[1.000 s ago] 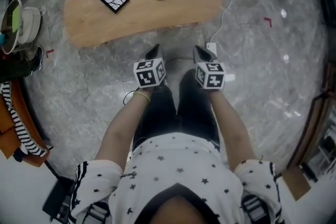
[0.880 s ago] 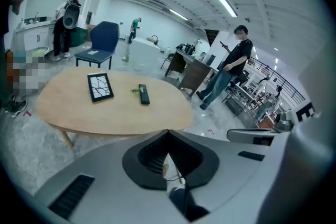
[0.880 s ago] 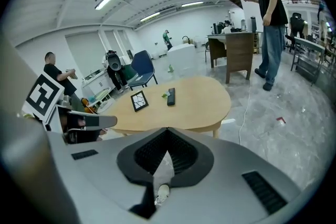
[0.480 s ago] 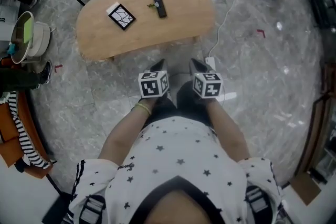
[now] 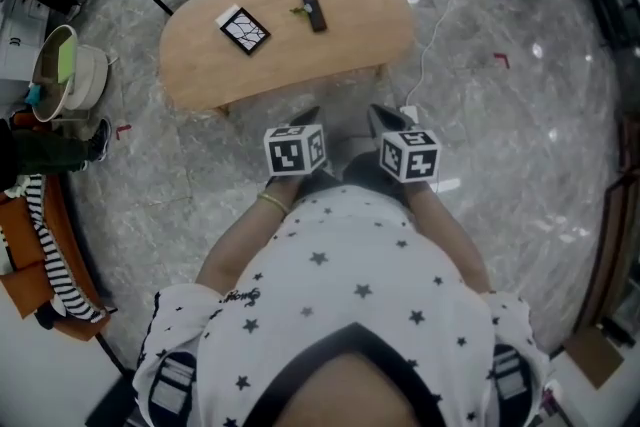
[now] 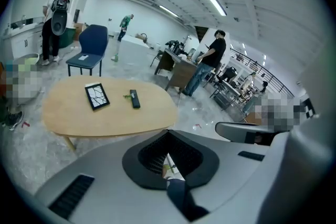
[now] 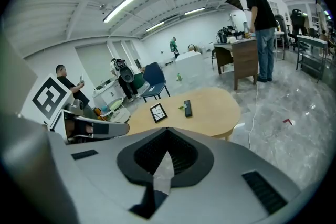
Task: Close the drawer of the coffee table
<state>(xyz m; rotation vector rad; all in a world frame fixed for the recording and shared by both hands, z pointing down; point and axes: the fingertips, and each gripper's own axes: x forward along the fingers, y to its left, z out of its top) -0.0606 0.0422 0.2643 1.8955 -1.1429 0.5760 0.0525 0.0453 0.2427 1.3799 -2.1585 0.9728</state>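
Two claws, the left claw and the right claw, are both pinched together on nothing, just short of the oval counter's near edge. Its drawer cannot be made out in any view. Two things lie mid-counter: one black remote and, to its left, one framed crackle-patterned panel. One white pot stands on the floor, its contents unclear.

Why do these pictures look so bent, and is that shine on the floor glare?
Head view: the wide lens bows the room's edges; glare spots dot the glossy floor. Left gripper view and right gripper view: fisheye bends the ceiling lights, corners go black, coffee table looks sharp.
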